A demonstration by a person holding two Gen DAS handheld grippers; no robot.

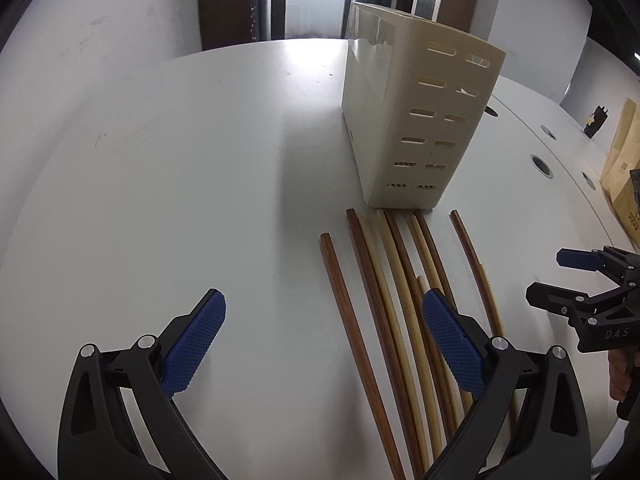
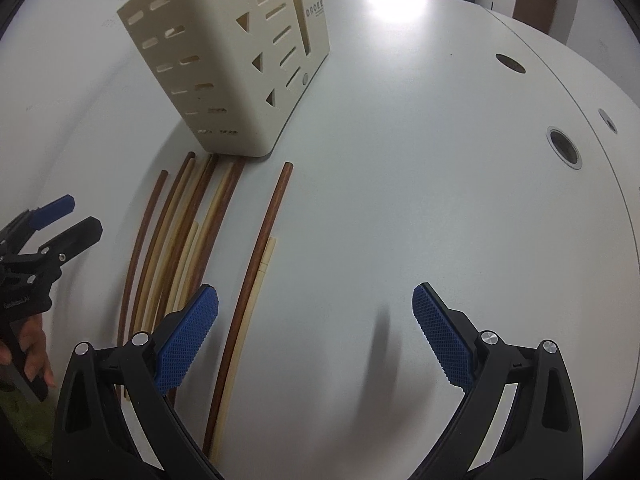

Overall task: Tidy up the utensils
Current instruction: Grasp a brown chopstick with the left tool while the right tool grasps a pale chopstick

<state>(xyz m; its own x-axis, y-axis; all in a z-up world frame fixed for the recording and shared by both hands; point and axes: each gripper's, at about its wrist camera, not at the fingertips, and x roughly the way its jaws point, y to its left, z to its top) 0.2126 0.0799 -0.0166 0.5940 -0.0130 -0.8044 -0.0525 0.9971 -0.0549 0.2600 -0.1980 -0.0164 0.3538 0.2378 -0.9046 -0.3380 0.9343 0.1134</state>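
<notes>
Several wooden chopsticks [image 1: 370, 280], some dark and some pale, lie side by side on the white table [image 1: 180, 180] in front of a cream slotted utensil holder [image 1: 412, 120]. My left gripper [image 1: 324, 308] hovers open above them, and its right finger overlaps the bundle. My right gripper [image 1: 548, 276] shows open at the right edge. In the right wrist view the chopsticks [image 2: 188, 220] lie left of centre below the holder [image 2: 240, 64]. One dark chopstick [image 2: 254, 280] lies apart with a pale one beside it. My right gripper [image 2: 316, 300] is open over them. The left gripper [image 2: 80, 214] is open at the left.
Round cable holes [image 2: 564, 148] are set into the table at the right. Brown paper bags [image 1: 624, 168] stand at the table's far right edge. A hand [image 2: 32, 340] holds the left gripper's handle. Bare tabletop extends to the left of the holder.
</notes>
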